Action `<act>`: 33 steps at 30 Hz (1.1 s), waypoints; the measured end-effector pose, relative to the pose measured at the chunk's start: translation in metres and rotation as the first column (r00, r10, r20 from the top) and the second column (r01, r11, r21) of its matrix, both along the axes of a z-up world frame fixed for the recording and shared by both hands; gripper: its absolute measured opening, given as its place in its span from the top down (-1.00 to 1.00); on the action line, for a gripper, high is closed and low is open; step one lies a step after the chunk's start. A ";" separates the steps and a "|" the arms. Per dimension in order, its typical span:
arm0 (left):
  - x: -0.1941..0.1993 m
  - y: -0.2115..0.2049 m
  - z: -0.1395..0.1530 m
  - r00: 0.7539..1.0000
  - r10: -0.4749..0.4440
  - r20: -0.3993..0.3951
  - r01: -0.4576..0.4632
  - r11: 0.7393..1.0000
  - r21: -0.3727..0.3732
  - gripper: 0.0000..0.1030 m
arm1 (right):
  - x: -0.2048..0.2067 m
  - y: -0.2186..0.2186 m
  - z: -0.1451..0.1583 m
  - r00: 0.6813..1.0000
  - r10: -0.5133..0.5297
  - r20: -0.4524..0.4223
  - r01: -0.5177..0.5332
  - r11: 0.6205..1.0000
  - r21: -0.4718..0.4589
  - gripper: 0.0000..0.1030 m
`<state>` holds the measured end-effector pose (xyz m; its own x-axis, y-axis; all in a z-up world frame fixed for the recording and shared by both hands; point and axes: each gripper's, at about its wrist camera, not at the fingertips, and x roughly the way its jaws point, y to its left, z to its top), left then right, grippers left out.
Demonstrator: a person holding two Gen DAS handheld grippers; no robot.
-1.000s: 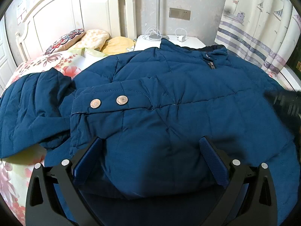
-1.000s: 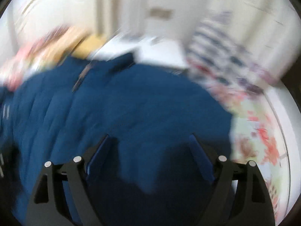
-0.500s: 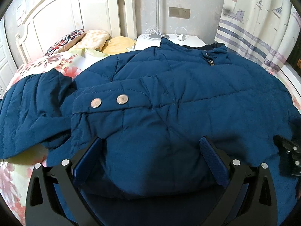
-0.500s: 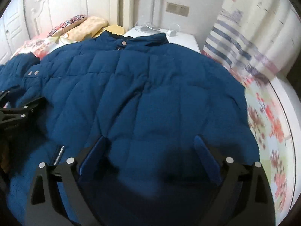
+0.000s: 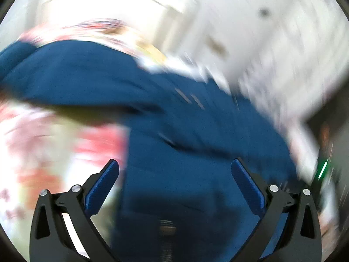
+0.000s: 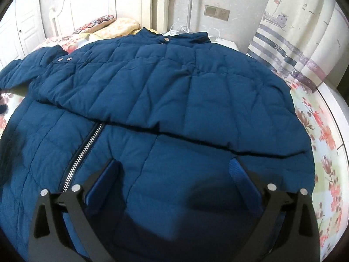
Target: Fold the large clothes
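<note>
right gripper [image 6: 173,168]: jaws spread wide, nothing between the blue pads [image 6: 237,170], poised over the near part of the jacket [image 6: 174,91]. left gripper [image 5: 174,168]: jaws likewise spread wide and holding nothing; its view is heavily smeared, so only broad shapes read.

jacket: dark blue, quilted, lying spread on the bed [image 6: 322,135] and covering most of it. in the right wrist view a folded-over panel lies across the upper half, its edge running as a dark line from left to right just beyond the fingertips. zipper [image 6: 82,150] with metal teeth shows on the near left, running diagonally up to that edge. two snap buttons [image 6: 64,59] sit on a flap at the far left; one more snap on the collar [image 6: 172,38] at the far end. a sleeve [image 6: 28,67] trails off to the far left.

in the left wrist view the jacket [image 5: 185,152] fills the centre and the floral sheet [image 5: 54,142] shows at left; details beyond that cannot be told.

bed surface: floral sheet, red and pink blooms, visible along the right edge. pillows [image 6: 109,25] at the head, against a white headboard [image 6: 96,6]. a white nightstand [image 6: 224,42] stands past the collar, cables on it. wall socket [image 6: 216,12] above. curtain [image 6: 298,32] with stripes and boats at right.
</note>
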<state>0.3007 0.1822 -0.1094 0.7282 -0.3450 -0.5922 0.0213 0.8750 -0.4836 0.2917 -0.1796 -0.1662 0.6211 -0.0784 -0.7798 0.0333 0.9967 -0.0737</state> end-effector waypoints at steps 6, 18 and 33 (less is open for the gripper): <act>-0.037 0.191 -0.020 0.904 0.426 -0.030 -0.380 0.772 -0.510 -0.91 | 0.002 0.000 -0.002 1.000 0.000 -0.001 0.000 1.000 0.009 -0.96; 0.012 0.288 -0.031 0.749 0.627 -0.215 -0.612 0.529 -0.588 0.63 | 0.003 -0.001 -0.001 1.000 0.000 -0.002 0.000 1.000 0.012 -0.96; 0.064 -0.030 0.137 0.899 0.102 0.426 -0.137 0.989 0.052 0.80 | -0.025 -0.038 0.027 0.952 -0.186 0.242 0.131 0.965 0.226 -0.93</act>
<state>0.3647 0.1523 0.0271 0.9483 -0.2048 -0.2424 0.1008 0.9187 -0.3819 0.2667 -0.2177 -0.1394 0.7963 -0.0485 -0.6030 0.1828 0.9695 0.1633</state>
